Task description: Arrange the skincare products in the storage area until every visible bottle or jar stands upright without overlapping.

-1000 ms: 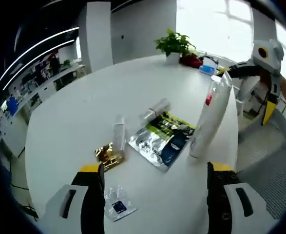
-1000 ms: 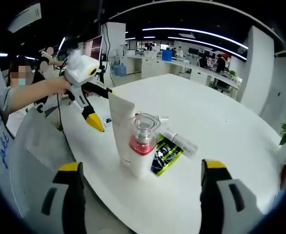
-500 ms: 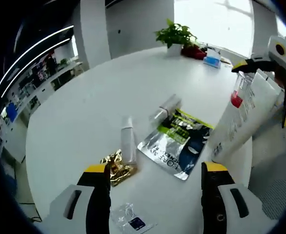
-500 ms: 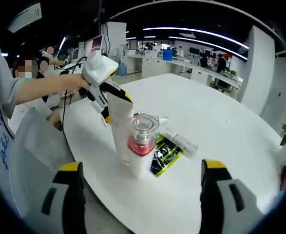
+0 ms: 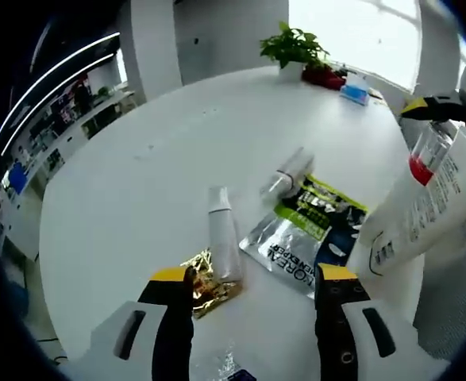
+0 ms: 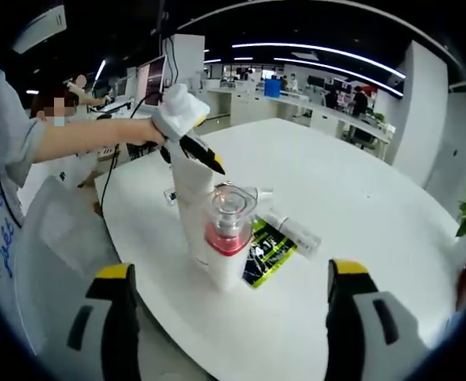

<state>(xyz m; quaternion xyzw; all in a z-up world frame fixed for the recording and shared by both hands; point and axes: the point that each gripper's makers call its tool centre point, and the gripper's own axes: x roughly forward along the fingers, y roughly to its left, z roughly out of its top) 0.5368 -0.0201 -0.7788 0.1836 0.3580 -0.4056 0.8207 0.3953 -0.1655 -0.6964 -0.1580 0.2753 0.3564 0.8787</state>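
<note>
Directly ahead of the left gripper (image 5: 252, 295), a small tube (image 5: 223, 234) is seen lying flat at frame centre, its long axis running up the picture between spread, empty jaws; the right gripper (image 6: 229, 295) is likewise held open.

Left hand-held gripper (image 6: 205, 156) over upright white tube (image 6: 193, 208), beside pump bottle (image 6: 226, 236).

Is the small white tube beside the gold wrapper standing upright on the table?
No: in the left gripper view the small tube lies flat on the table, its end by the gold wrapper.
</note>
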